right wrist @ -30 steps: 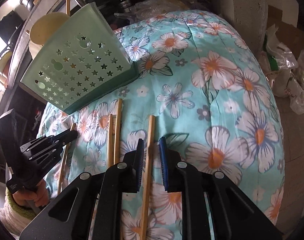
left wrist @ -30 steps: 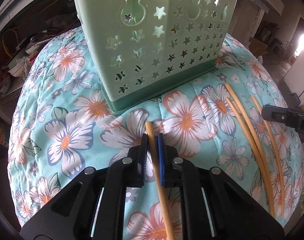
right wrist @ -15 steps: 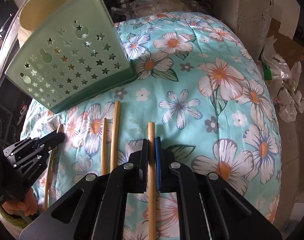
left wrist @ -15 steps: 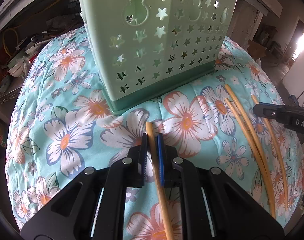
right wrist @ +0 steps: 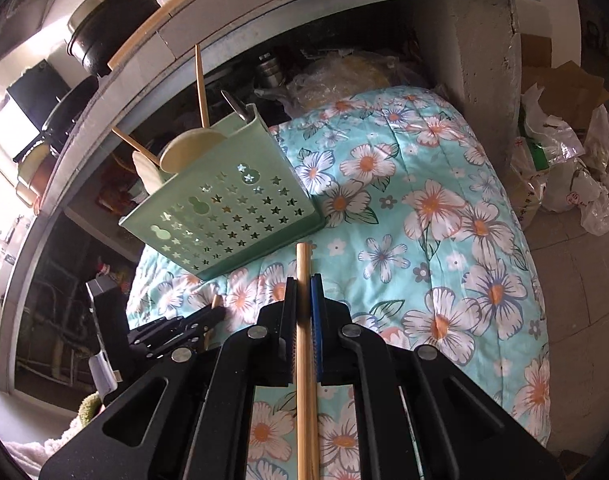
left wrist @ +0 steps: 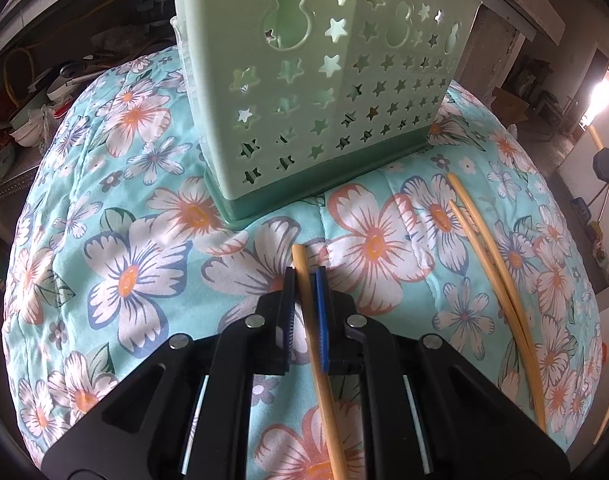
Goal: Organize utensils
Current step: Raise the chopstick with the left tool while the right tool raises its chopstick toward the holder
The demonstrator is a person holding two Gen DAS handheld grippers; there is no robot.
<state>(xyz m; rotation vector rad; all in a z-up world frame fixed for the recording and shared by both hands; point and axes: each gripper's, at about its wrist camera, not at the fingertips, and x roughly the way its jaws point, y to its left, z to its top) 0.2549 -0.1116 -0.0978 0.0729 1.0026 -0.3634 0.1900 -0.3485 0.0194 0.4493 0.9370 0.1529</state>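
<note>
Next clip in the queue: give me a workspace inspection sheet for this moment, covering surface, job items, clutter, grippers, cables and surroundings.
Surface: floral quilt, teal with white and orange flowers, covering a raised top.
Job's things: green star-punched utensil basket standing on the quilt, already holding a pale spoon and sticks; two loose chopsticks lying side by side on the quilt.
Clutter: nothing seen on the quilt besides these.
Grippers: left gripper shut on a chopstick; right gripper shut on another chopstick, held off the quilt.
Cables: yellow hose or cord at the far left, off the surface.
Surroundings: dark pot on a shelf, plastic bags and cardboard on the floor.
</note>
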